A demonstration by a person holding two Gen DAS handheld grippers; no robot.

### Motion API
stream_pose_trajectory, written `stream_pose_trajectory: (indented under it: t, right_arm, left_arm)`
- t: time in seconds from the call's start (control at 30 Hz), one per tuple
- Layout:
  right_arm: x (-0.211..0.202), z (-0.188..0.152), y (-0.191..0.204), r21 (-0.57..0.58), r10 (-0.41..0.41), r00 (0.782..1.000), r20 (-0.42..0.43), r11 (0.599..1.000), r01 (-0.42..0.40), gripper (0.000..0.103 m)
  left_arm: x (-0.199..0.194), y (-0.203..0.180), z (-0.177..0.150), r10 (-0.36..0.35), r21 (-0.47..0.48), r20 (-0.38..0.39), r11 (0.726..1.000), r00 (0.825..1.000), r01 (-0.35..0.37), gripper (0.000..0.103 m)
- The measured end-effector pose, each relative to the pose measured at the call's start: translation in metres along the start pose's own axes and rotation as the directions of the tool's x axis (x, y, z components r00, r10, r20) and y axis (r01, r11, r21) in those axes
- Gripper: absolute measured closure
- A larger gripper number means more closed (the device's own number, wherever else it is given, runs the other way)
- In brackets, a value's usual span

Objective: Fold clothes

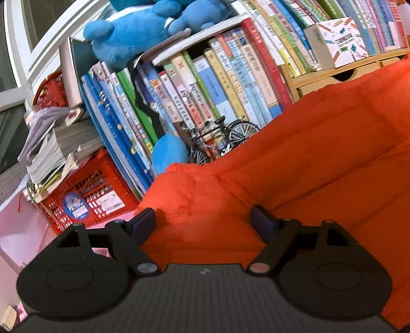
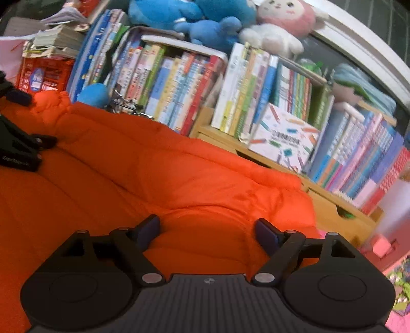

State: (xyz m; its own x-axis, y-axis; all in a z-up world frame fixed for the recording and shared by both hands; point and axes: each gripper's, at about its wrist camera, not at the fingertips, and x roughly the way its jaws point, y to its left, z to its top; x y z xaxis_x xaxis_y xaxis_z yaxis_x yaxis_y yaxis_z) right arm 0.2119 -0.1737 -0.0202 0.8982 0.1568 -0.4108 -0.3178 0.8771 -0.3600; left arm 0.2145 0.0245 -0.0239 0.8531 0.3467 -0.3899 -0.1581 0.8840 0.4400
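A puffy orange quilted jacket (image 1: 307,158) lies spread out and fills most of both views (image 2: 153,174). My left gripper (image 1: 203,225) hovers over its left corner with jaws wide apart; orange fabric lies under and between the fingers, and the pads do not press on it. My right gripper (image 2: 207,230) stands open above the jacket's right part, its fingers also apart over a bulge of fabric. The left gripper (image 2: 18,143) shows at the left edge of the right wrist view, resting low on the jacket.
Behind the jacket runs a wall of upright books (image 1: 205,84) on a wooden drawer unit (image 2: 333,205). Blue plush toys (image 1: 128,33) and a pink-white plush (image 2: 282,23) sit on top. A red crate (image 1: 89,197) stands left; a small model bicycle (image 1: 220,138) stands at the jacket's back edge.
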Motion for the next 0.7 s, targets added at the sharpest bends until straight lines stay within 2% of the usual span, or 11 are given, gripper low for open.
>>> stream_pose_trajectory:
  t: [0.3, 0.43, 0.53, 0.7]
  right_arm:
    - [-0.006, -0.019, -0.03, 0.012, -0.069, 0.997, -0.035, 0.998, 0.069, 0.022]
    - [-0.008, -0.032, -0.047, 0.032, -0.128, 0.989, -0.075, 0.991, 0.131, 0.021]
    - [-0.011, -0.04, -0.065, 0.085, -0.132, 0.984, -0.119, 0.986, 0.143, 0.021]
    - [-0.013, -0.046, -0.067, 0.043, -0.169, 0.977, -0.132, 0.983, 0.176, 0.021]
  left_arm:
    - [0.006, 0.011, -0.007, -0.025, -0.049, -0.014, 0.999, 1.0, 0.024, 0.016]
    - [0.008, 0.017, -0.009, -0.04, -0.071, -0.013, 0.997, 0.999, 0.039, 0.014]
    - [0.011, 0.024, -0.011, -0.051, -0.094, -0.015, 0.994, 0.999, 0.049, 0.011]
    - [0.024, 0.047, -0.022, -0.014, -0.157, -0.052, 0.988, 0.999, 0.005, 0.011]
